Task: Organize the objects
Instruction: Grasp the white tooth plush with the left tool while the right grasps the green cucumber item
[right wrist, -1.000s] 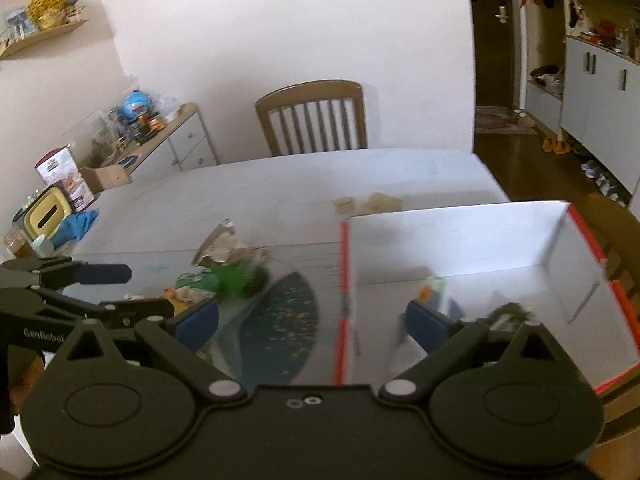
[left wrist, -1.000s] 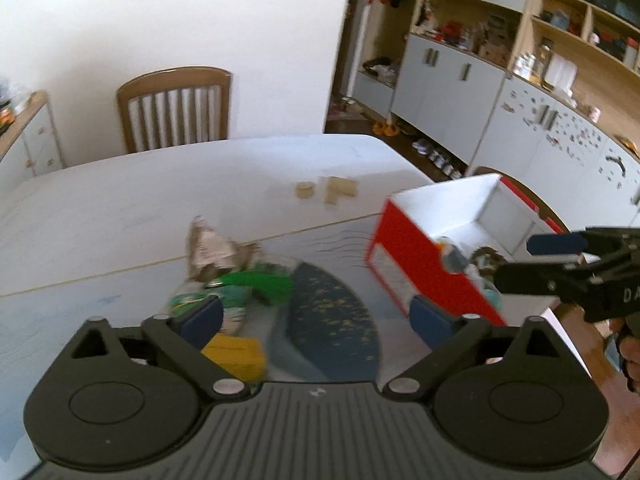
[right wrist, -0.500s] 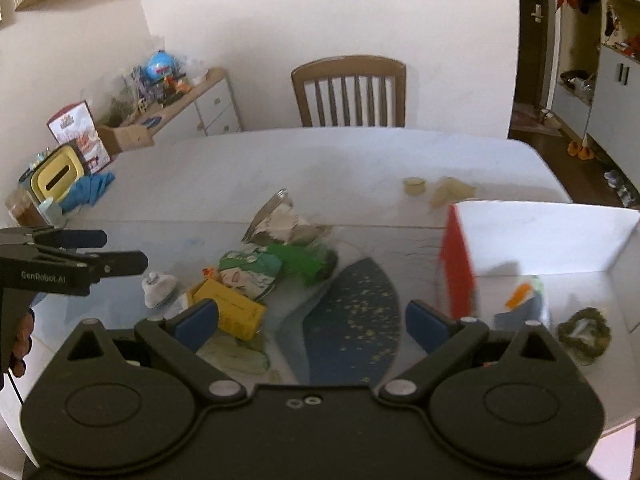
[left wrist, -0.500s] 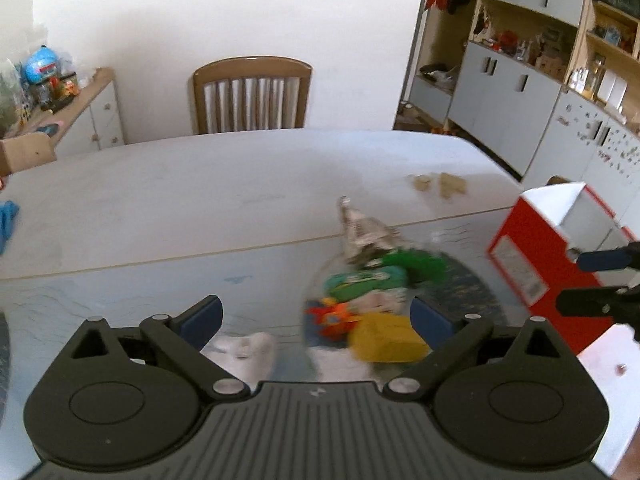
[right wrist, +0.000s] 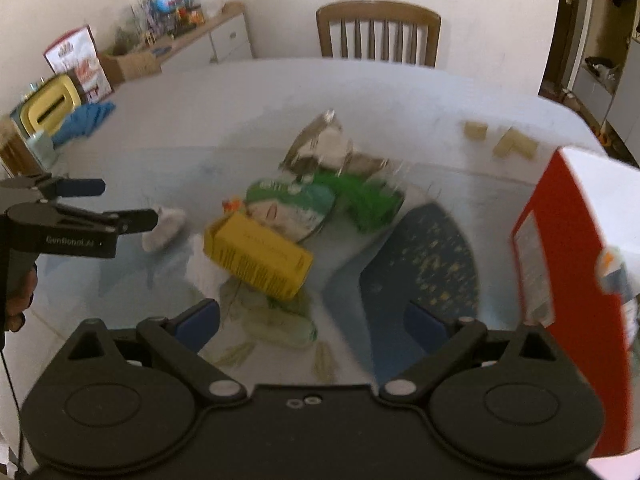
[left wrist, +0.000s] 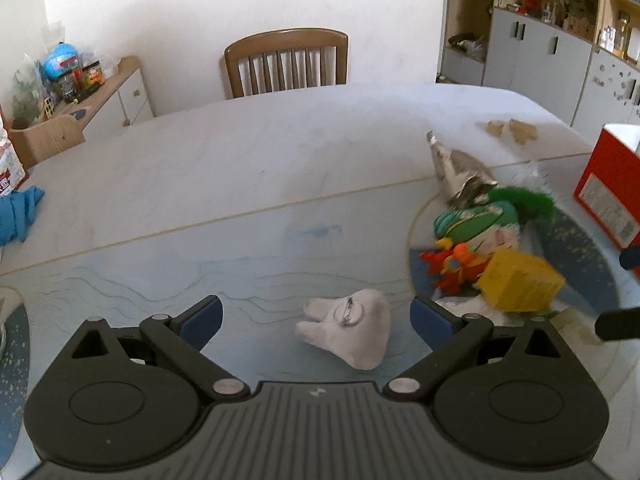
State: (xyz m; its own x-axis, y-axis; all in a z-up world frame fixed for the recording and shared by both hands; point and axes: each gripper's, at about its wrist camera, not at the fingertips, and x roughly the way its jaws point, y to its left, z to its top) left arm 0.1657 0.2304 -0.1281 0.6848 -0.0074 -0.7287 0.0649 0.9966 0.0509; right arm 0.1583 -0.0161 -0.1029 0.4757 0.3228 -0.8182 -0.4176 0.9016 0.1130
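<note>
A white tooth-shaped plush lies on the table between the open fingers of my left gripper, untouched. In the right wrist view the same plush sits just past the left gripper. A pile lies to its right: a yellow box, a green packet, a red-orange toy and a silver foil bag. My right gripper stands open above the table, near the yellow box. The red and white box stands at the right.
A wooden chair stands behind the table. Two small tan blocks lie at the far right of the table. A blue cloth lies at the left edge. A sideboard with clutter and cabinets line the walls.
My left gripper has swung left from the red box to the white plush. My right gripper has swung left from over the red box toward the pile. Both stayed open.
</note>
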